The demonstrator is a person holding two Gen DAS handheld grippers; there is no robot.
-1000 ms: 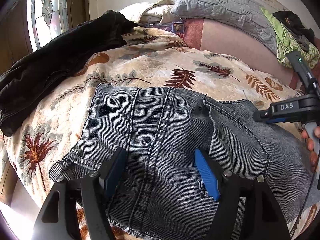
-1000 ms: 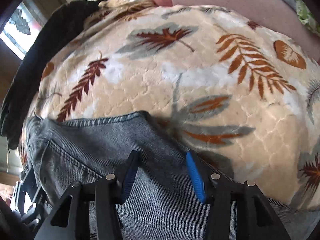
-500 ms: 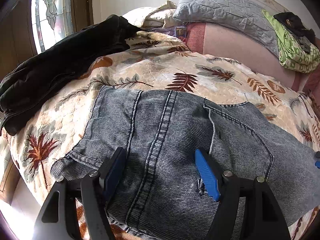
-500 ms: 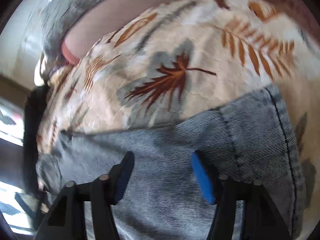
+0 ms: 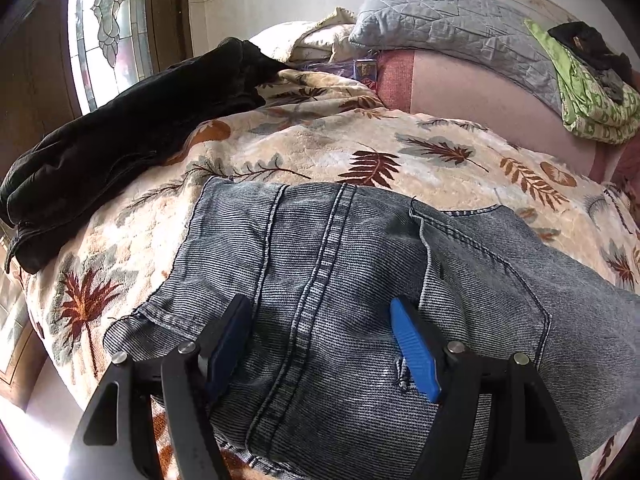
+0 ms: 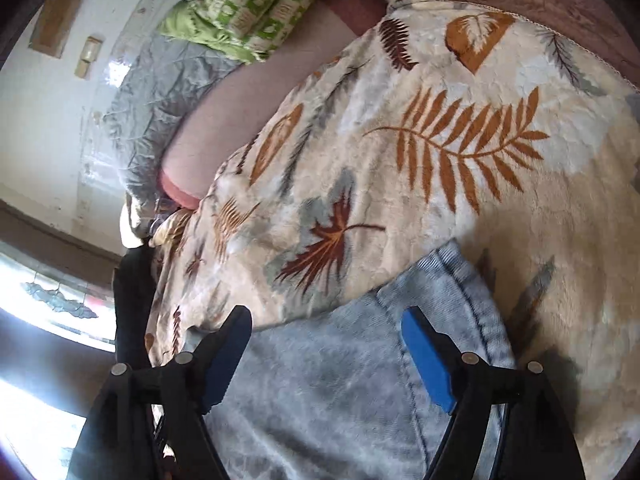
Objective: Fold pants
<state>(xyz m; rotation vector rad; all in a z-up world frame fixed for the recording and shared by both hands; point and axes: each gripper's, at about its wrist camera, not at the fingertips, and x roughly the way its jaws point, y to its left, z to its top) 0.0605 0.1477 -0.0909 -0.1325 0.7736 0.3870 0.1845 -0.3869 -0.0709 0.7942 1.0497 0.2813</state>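
Grey-blue denim pants lie on a leaf-print blanket on a bed, their seams and a pocket facing up. My left gripper is open and empty, its fingers spread just above the denim near the pants' near edge. In the right wrist view the pants fill the bottom, with a hemmed end running toward the right. My right gripper is open and empty, hovering over that end. The view is tilted.
A black garment lies along the blanket's left side by a window. A grey quilted pillow and a green patterned cloth rest at the head of the bed. The bed's edge drops off at the lower left.
My right gripper has swung away along the pants to their far end and tilted, leaving the left wrist view. The left gripper has hardly moved.
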